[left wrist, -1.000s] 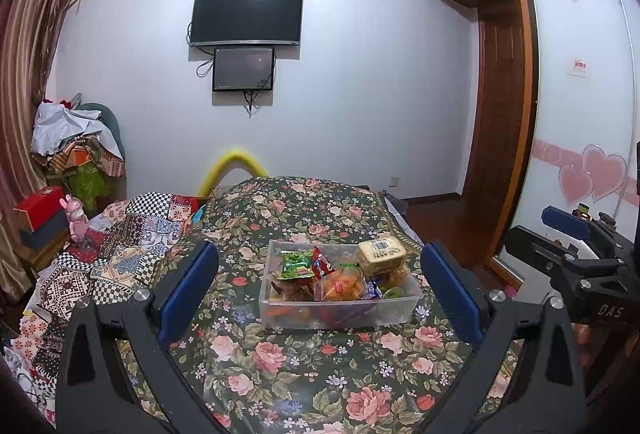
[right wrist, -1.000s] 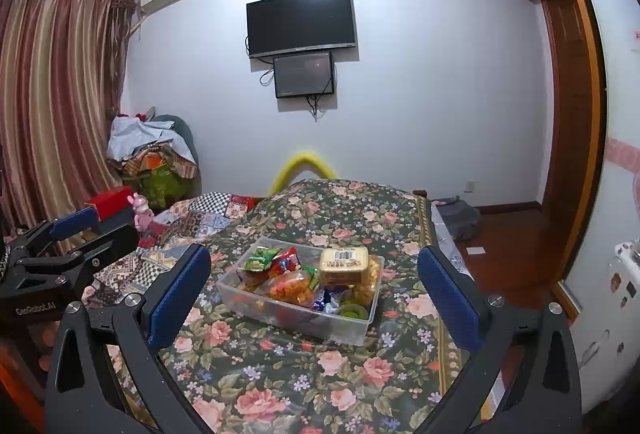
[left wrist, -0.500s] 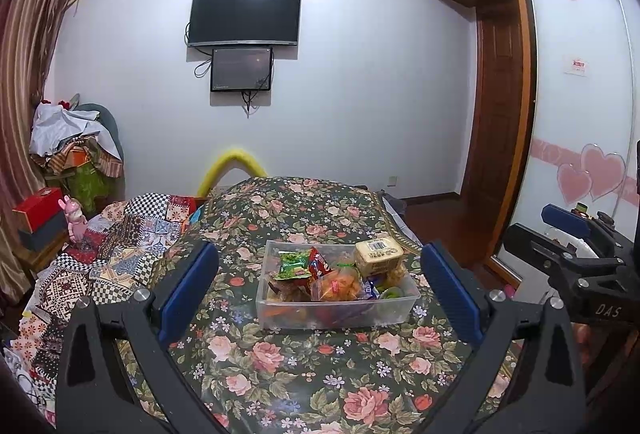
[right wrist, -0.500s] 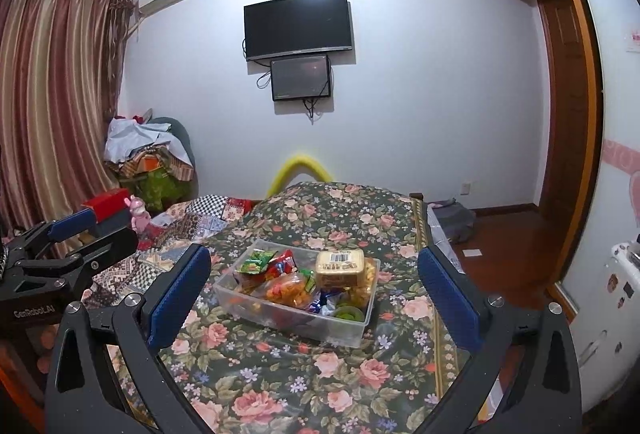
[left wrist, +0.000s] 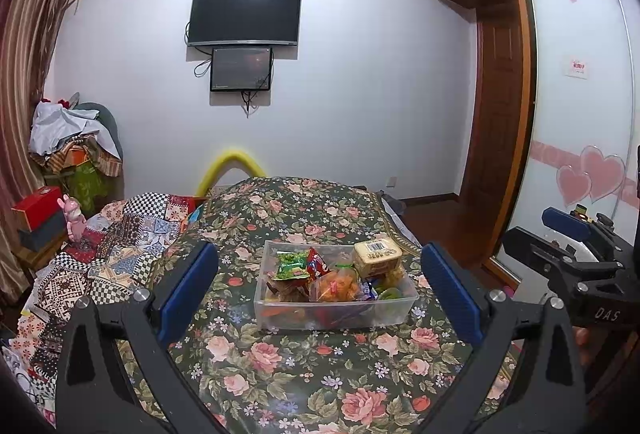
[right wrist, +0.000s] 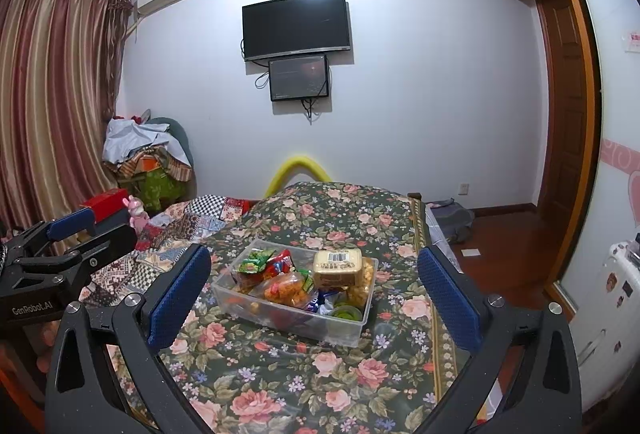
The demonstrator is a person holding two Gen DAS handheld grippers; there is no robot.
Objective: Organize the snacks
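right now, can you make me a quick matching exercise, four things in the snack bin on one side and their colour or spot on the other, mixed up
Things:
1. snack packet
2. barcoded box
3. clear bag of puffs
4. small round cup

Descriptions:
A. orange contents, middle of the clear bin
B. green wrapper, far left end
C. lime green, near right corner
D. tan, highest item at the right end

Pairs: 1-B, 2-D, 3-A, 4-C
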